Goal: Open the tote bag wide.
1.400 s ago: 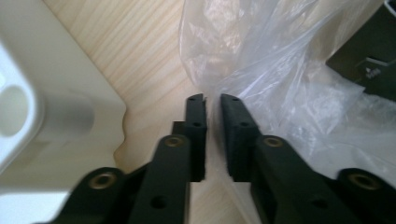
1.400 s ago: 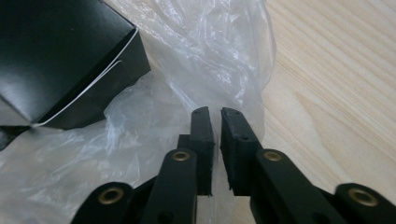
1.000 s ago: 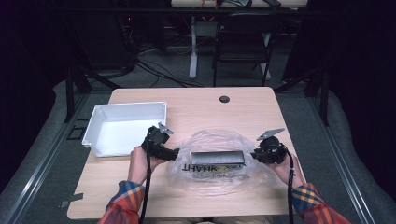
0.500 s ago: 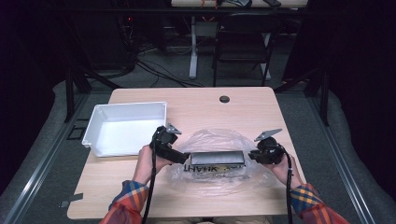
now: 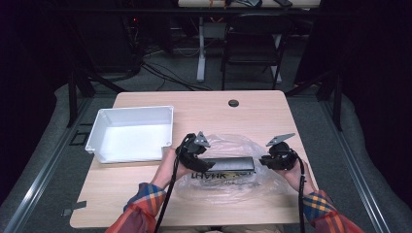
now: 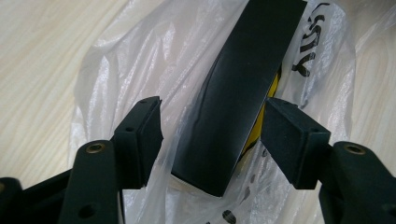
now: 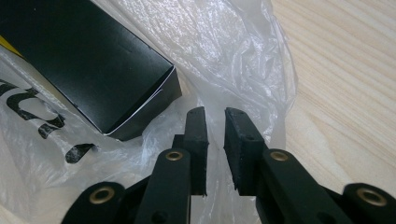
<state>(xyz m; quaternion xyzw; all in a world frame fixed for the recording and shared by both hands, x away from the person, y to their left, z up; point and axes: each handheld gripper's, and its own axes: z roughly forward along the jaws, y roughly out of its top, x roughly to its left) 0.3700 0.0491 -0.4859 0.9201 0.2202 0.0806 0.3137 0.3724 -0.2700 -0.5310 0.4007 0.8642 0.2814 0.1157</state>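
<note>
Dim room beyond, cables and a chair behind; pale wooden table (image 5: pixel 145 194) in the light. White tray (image 5: pixel 102 127) sits well off to the outer side of the left gripper (image 5: pixel 200 160), nothing visible in it. Clear plastic bag (image 5: pixel 233 187) with black lettering lies crumpled between the two grippers, and a long black box (image 5: pixel 232 164) rests on it. In the left gripper view the box (image 6: pixel 243 88) runs lengthwise away from the fingertips, its near end sitting between them; the jaws have just been closing and stand spread either side of it, the right-hand pad (image 6: pixel 292 140) just beside the box edge, the left-hand one apart from it with bag film (image 6: pixel 140 60) in the gap. Neither pad visibly presses. Right gripper (image 7: pixel 215 126) sits at the box's far end: jaws nearly together with a narrow slit between, bag film (image 7: pixel 233 56) bunched at the tips; whether they pinch it I cannot tell. Box corner (image 7: pixel 93 65) lies just beyond and to the left of those fingertips, not touching them.
</note>
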